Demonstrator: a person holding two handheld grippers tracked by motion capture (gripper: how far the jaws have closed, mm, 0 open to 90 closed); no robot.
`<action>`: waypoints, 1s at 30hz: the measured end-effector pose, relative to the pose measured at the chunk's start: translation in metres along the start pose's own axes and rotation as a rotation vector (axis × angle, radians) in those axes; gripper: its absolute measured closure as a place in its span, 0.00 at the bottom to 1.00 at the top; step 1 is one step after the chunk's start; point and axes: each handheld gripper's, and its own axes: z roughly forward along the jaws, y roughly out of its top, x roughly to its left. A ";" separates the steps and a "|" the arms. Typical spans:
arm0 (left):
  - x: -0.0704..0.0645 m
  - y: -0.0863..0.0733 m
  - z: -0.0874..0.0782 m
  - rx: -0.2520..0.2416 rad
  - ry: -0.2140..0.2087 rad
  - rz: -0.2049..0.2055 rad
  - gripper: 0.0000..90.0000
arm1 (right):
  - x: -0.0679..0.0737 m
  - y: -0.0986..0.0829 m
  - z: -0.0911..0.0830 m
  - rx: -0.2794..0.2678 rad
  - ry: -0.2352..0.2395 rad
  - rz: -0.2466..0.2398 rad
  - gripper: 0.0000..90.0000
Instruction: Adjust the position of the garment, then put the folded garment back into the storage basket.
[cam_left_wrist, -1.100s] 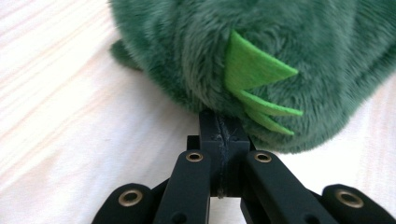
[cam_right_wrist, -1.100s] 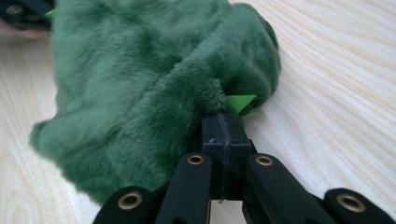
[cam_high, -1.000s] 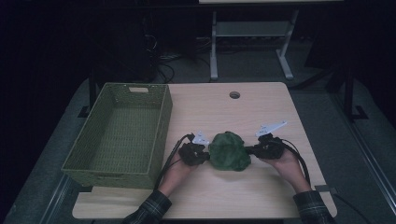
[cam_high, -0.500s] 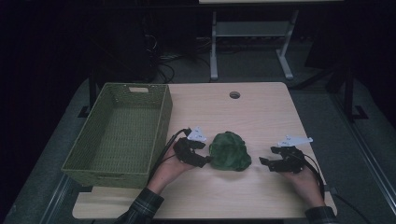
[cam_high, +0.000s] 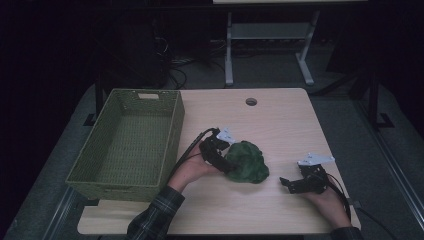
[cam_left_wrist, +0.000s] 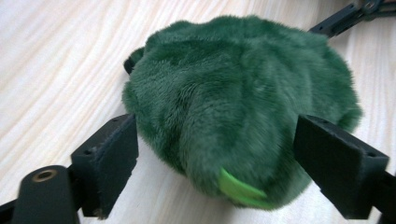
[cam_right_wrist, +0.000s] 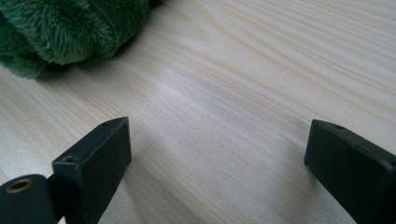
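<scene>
While my left gripper (cam_high: 225, 161) stands wide apart around the green plush toy (cam_high: 246, 161), a jaw at each flank of it and not squeezing, the toy lies on the table (cam_high: 280, 125) just right of the basket (cam_high: 131, 141). I see my right gripper (cam_high: 290, 184) also spread wide, holding nothing, low over bare wood a little to the toy's right. The woven green basket has nothing in it.
</scene>
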 end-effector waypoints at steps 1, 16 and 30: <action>0.002 0.001 0.009 0.020 -0.016 0.002 0.15 | 0.000 0.000 0.000 0.000 0.000 0.000 0.07; 0.001 -0.005 0.047 0.126 -0.101 -0.005 0.14 | 0.000 0.000 0.000 0.001 -0.003 0.000 0.07; -0.006 -0.006 0.051 0.156 -0.148 0.066 0.39 | -0.001 0.000 0.000 0.000 -0.009 0.008 0.08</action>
